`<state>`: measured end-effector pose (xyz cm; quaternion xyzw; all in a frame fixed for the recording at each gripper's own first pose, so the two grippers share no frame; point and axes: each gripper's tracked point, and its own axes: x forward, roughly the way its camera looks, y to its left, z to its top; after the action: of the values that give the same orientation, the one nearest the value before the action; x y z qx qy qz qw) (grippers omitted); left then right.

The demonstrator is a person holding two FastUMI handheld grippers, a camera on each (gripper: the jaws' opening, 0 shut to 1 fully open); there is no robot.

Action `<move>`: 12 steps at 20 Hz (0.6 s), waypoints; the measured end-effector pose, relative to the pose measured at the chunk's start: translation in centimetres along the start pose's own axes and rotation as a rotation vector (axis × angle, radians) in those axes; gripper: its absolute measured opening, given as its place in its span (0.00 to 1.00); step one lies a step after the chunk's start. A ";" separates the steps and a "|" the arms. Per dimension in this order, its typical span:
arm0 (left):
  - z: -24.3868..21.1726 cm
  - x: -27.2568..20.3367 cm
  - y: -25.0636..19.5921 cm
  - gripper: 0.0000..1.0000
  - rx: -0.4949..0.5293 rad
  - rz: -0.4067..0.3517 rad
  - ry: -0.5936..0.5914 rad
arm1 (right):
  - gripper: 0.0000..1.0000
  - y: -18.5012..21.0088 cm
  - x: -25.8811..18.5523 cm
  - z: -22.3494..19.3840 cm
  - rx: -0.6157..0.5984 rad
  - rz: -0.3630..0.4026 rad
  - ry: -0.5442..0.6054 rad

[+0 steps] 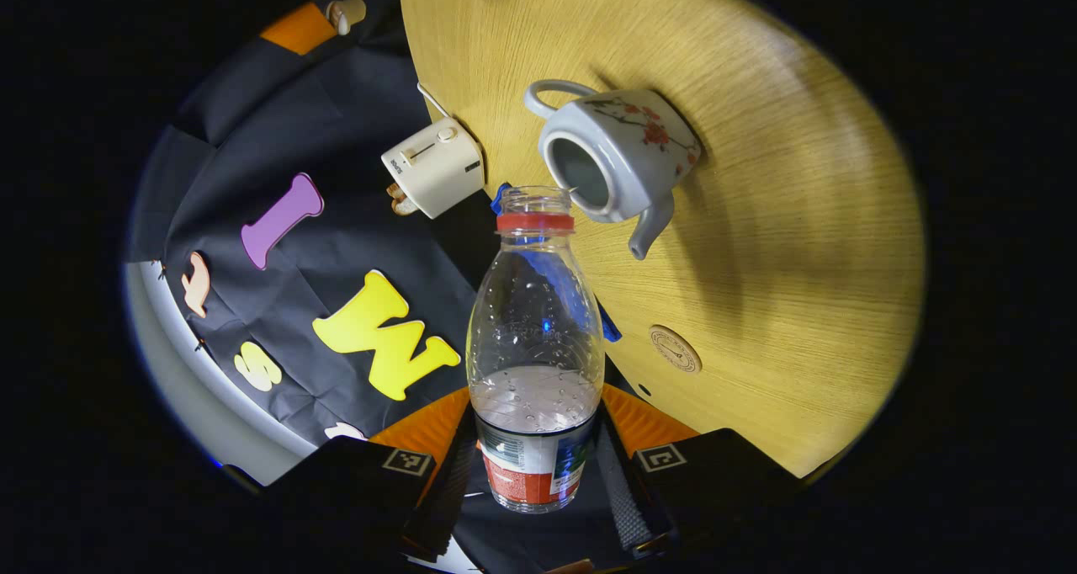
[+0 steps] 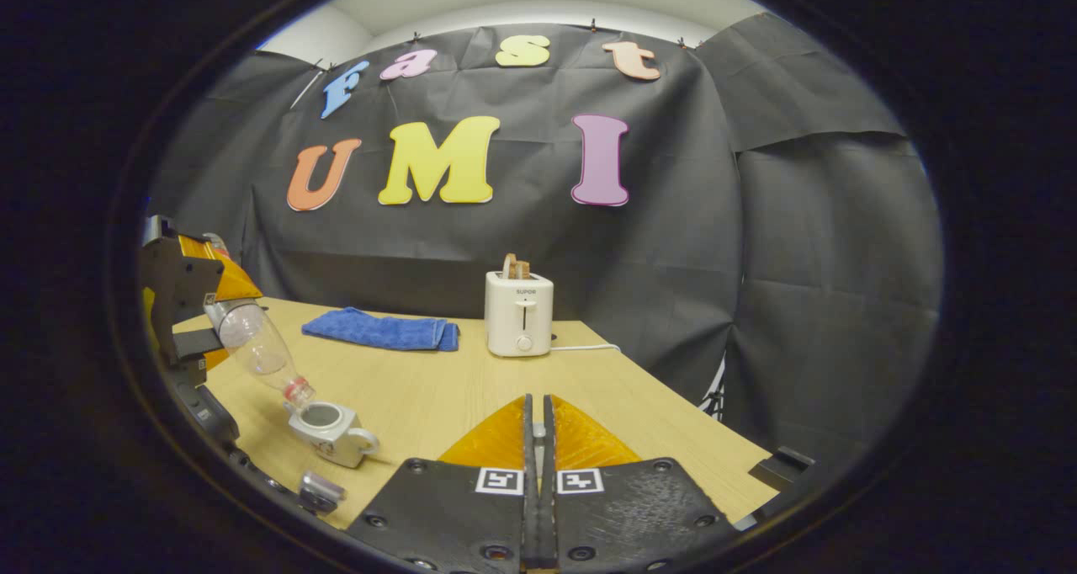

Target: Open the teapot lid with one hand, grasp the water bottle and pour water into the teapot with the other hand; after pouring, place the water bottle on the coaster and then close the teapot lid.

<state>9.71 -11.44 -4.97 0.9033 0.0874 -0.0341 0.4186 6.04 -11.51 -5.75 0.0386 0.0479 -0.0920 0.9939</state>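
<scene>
Clamped between my left gripper (image 1: 538, 473) fingers sits the water bottle (image 1: 535, 364), gripped low on its labelled base, with both fingers pressing its sides. Its long axis runs straight away from the gripper toward the teapot (image 1: 618, 157), uncapped neck leading. In the left gripper view the bottle's mouth sits just beside the teapot's open top, at the rim on the side away from the spout. In the right gripper view the bottle (image 2: 257, 342) tilts neck-down, its mouth right over the teapot (image 2: 330, 429). I judge the pour to be under way or just finishing; a little water still pools near the bottle's base, and droplets cling inside the clear wall.

That teapot is white with a red blossom pattern, lid off, handle on the far side from the spout. I cannot make out the lid itself with confidence; a small pale thing (image 2: 320, 491) near the teapot's front could be it. My right gripper (image 2: 538, 465) has its fingers pressed together with nothing between them, well apart from the teapot.

Next the bottle goes to the coaster (image 1: 675, 348), a small round disc on the table (image 1: 799, 246) beyond the teapot's spout, so the left gripper is the nearer one. A toaster (image 2: 519, 313) and a blue cloth (image 2: 380, 330) stand beyond the teapot.
</scene>
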 end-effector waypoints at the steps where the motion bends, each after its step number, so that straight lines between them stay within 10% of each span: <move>1: -0.1 -0.2 0.0 0.77 0.010 0.000 -0.002 | 0.00 -0.1 0.0 0.1 0.005 -0.001 -0.003; 12: -0.6 -0.1 -0.4 0.73 -0.034 -0.014 -0.014 | 0.00 -0.9 -0.3 0.7 0.029 -0.009 -0.009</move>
<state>9.55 -10.71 -4.84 0.8951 0.0913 -0.0421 0.4343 5.69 -12.36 -5.08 0.0522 0.0422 -0.0974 0.9930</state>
